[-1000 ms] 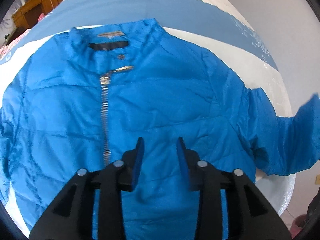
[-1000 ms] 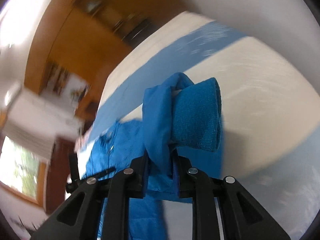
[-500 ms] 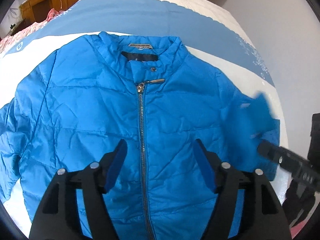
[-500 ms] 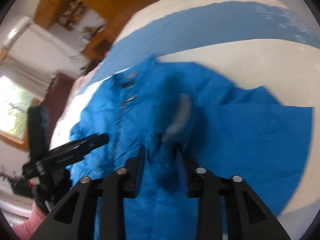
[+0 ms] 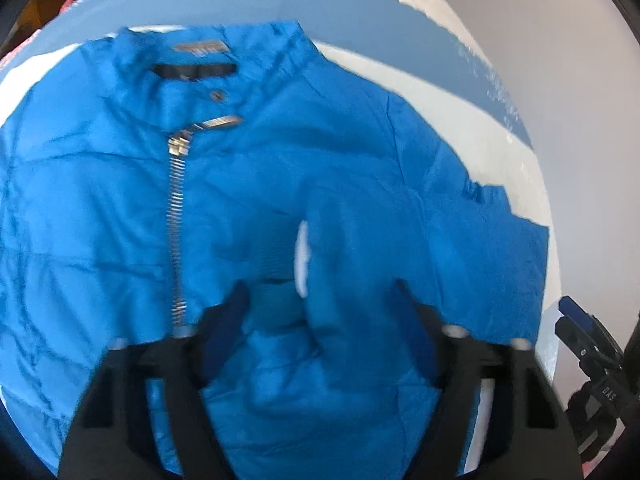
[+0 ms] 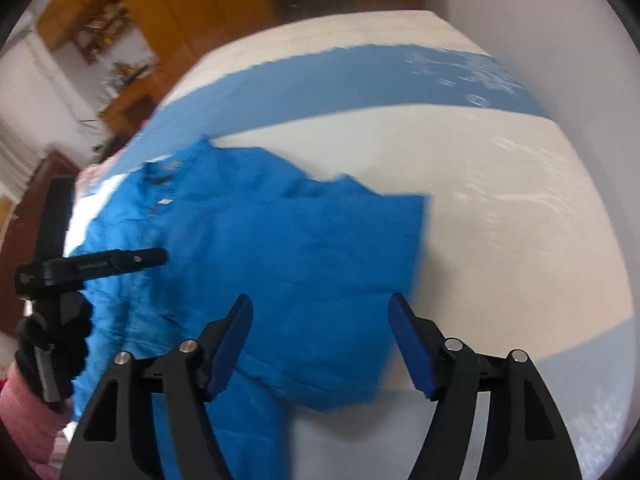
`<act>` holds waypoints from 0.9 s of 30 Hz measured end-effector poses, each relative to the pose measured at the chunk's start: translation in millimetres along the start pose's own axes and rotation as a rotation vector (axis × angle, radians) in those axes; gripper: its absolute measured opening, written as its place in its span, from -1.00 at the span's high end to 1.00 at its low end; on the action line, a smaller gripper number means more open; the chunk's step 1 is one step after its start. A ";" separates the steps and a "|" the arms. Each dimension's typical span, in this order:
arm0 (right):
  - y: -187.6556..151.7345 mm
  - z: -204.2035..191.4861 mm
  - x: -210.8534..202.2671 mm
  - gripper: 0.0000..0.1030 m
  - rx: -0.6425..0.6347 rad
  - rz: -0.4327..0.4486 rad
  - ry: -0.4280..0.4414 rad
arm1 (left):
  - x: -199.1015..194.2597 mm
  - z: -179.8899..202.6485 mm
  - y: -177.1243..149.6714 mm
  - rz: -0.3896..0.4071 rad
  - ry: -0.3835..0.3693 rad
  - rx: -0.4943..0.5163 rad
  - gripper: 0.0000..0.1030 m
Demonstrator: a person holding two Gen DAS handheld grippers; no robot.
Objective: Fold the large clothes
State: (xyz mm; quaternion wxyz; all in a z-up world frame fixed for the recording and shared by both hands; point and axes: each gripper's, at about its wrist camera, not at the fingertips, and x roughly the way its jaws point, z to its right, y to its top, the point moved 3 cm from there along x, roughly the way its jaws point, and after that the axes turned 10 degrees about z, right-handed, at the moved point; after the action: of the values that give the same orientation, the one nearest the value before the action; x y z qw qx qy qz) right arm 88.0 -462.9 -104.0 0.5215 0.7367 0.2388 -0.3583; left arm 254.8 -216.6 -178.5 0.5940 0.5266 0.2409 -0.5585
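A bright blue zip-up jacket (image 5: 120, 208) lies front up on the bed, collar (image 5: 192, 60) at the far end. One sleeve is folded in across the chest, and its ribbed cuff (image 5: 276, 264) lies near the zipper (image 5: 178, 200). My left gripper (image 5: 320, 312) hovers over that cuff; its jaws are closing with the cuff between them, apart from the pads. My right gripper (image 6: 320, 328) stands above the folded shoulder of the jacket (image 6: 280, 240). Its jaws are opening and hold nothing.
The bed cover (image 6: 500, 200) is white with a broad blue stripe (image 5: 360, 16), and its edge runs close on the right by a pale wall (image 5: 560, 80). Wooden cupboards (image 6: 180, 8) stand beyond the bed. A gloved hand (image 6: 52, 332) with a pink sleeve holds the left gripper.
The right gripper swung the sleeve in over the jacket's front, let it go and opened. The sleeve now lies folded across the chest. The left gripper spread wider and shifted over the cuff.
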 end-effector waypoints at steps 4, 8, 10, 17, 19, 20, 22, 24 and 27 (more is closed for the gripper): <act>-9.4 8.2 7.6 0.28 0.021 -0.024 0.004 | -2.3 4.4 -0.7 0.031 -0.023 -0.027 0.47; -7.2 9.8 6.1 0.53 0.072 -0.002 0.056 | -40.9 -2.9 4.0 0.147 -0.024 -0.034 0.61; -3.4 7.3 6.5 0.58 0.099 0.007 0.097 | -65.9 -17.2 8.2 0.210 -0.023 -0.060 0.62; 5.9 -18.6 19.8 0.58 0.097 -0.011 0.200 | -143.1 -89.3 15.0 0.380 0.147 -0.102 0.62; 8.6 -33.6 28.6 0.58 0.082 -0.022 0.237 | -150.1 -111.5 14.6 0.387 0.203 -0.119 0.62; 9.3 -42.0 33.9 0.58 0.075 -0.033 0.253 | -151.2 -122.8 13.5 0.381 0.221 -0.139 0.62; 10.0 -59.4 46.5 0.58 0.057 -0.055 0.285 | -149.6 -144.2 11.4 0.360 0.238 -0.173 0.62; 8.3 -72.4 58.7 0.58 0.037 -0.083 0.288 | -138.7 -157.0 8.6 0.323 0.253 -0.192 0.62; 0.2 -82.0 79.2 0.58 0.015 -0.131 0.237 | -113.1 -170.0 1.2 0.250 0.303 -0.200 0.60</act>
State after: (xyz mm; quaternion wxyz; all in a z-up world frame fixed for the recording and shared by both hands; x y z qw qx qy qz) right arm 160.9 -387.7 -149.0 0.4594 0.7606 0.3436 -0.3040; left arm 277.8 -18.4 -135.1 0.6647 0.5687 0.3144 -0.3685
